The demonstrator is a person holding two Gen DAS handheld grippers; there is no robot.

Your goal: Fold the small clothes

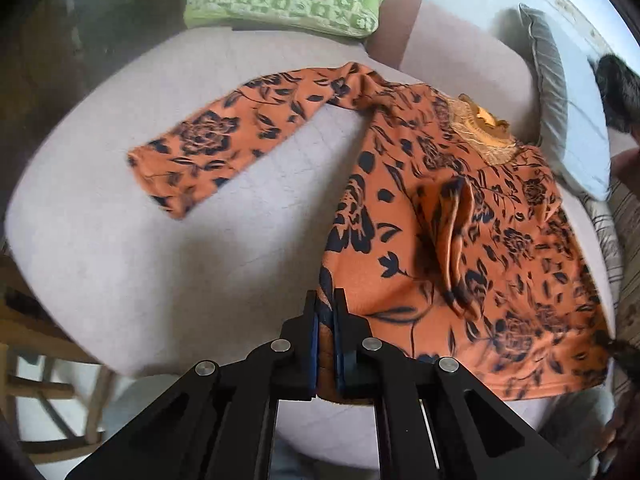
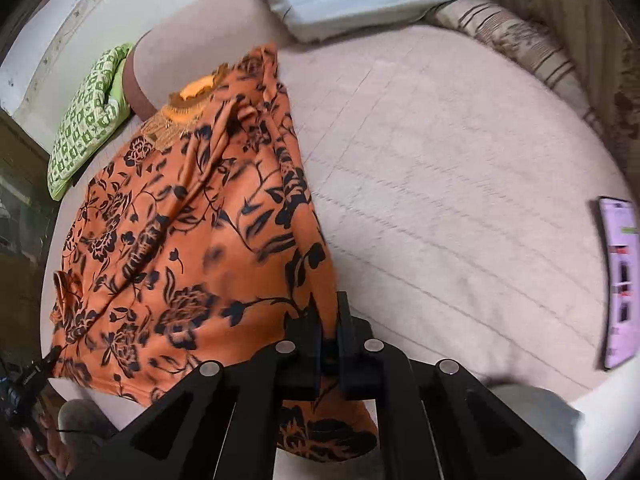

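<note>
Right gripper [image 2: 325, 320] pinching the hem corner of an orange floral garment [image 2: 192, 248]

The garment lies on a pale quilted mattress [image 2: 460, 200]; a green patterned pillow [image 2: 86, 128] sits far left, a lit phone [image 2: 620, 280] at right.

1. Your left wrist camera looks steeply down along its fingers, close over the orange floral top [image 1: 460, 240].
2. Your right wrist camera does likewise, from the opposite hem corner.
3. Both share the top and green pillow [image 2: 88, 128] (far edge).
</note>
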